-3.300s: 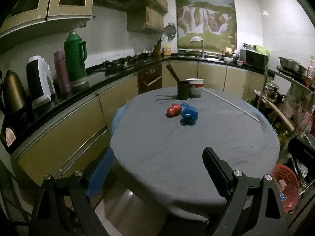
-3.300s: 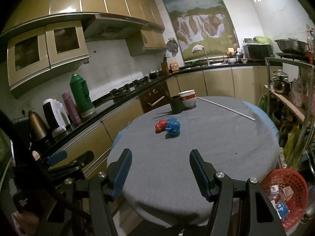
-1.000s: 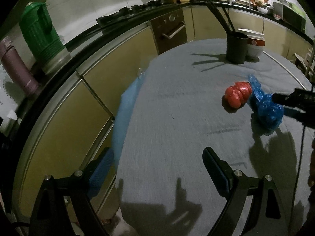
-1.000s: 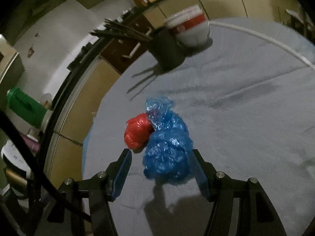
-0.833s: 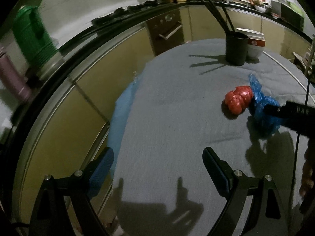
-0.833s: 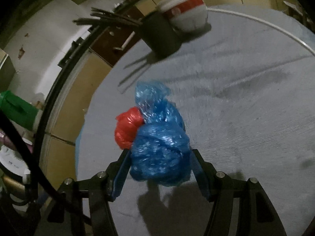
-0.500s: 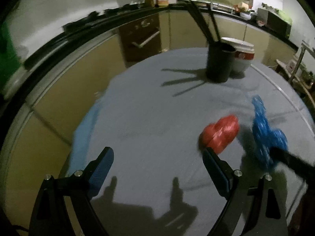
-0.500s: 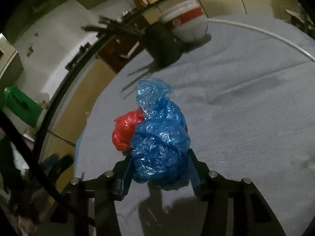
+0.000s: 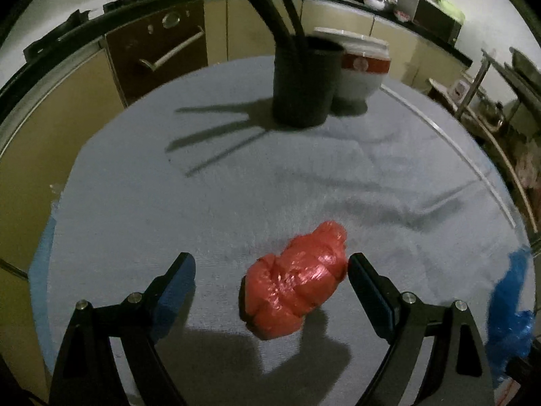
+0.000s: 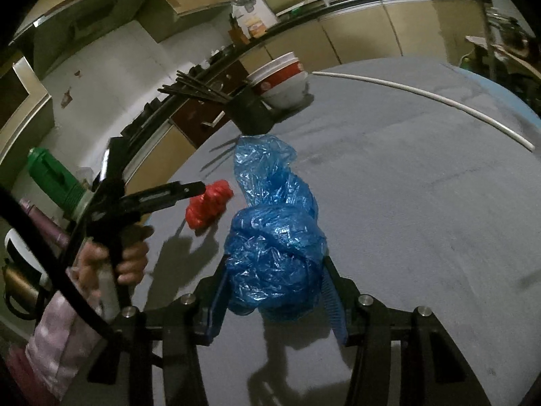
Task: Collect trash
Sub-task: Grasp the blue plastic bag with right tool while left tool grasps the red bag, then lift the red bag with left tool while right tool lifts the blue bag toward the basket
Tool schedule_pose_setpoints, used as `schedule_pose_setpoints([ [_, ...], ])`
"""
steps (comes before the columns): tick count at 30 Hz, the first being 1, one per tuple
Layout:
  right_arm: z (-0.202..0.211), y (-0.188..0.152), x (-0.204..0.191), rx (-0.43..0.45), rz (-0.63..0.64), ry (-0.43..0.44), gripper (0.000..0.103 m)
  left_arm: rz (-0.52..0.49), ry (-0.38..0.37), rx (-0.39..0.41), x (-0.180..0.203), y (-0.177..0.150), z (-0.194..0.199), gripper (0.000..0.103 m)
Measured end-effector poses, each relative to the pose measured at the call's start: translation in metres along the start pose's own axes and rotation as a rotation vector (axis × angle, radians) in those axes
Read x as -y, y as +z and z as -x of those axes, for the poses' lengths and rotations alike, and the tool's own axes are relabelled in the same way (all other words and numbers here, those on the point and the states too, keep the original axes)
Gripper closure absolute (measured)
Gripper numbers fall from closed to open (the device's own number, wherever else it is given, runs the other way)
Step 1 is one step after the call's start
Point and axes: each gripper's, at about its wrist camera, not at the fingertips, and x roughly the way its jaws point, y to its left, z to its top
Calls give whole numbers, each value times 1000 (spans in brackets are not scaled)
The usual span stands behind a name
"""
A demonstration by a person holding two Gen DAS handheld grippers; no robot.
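A crumpled red plastic bag lies on the grey tablecloth. My left gripper is open, its two fingers standing on either side of the red bag without touching it. A crumpled blue plastic bag is pinched between the pads of my right gripper, which is shut on it and holds it above the cloth. The blue bag also shows at the right edge of the left wrist view. In the right wrist view the red bag lies by the left gripper's finger, with a hand on its handle.
At the far side of the table stand a black cup of chopsticks and stacked white bowls. A thin white rod lies across the cloth at the right. Kitchen cabinets and a counter with a green thermos ring the table.
My right gripper closed on the blue bag and lifted it off the cloth, away from the red bag. My left gripper moved in and down until its fingers straddled the red bag.
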Motion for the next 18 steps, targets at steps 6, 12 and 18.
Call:
schedule_pose_setpoints([
  [6,6,-17,-1,-11,27,-20,50,16,-46,15,0,-10,1,41],
  [12,20,-21,-19,22,82,-12,50,40,-17,52,5,-25,24,48],
  [18,49,-28,-32,74,120,-15,50,51,56,139,21,-53,84,48],
])
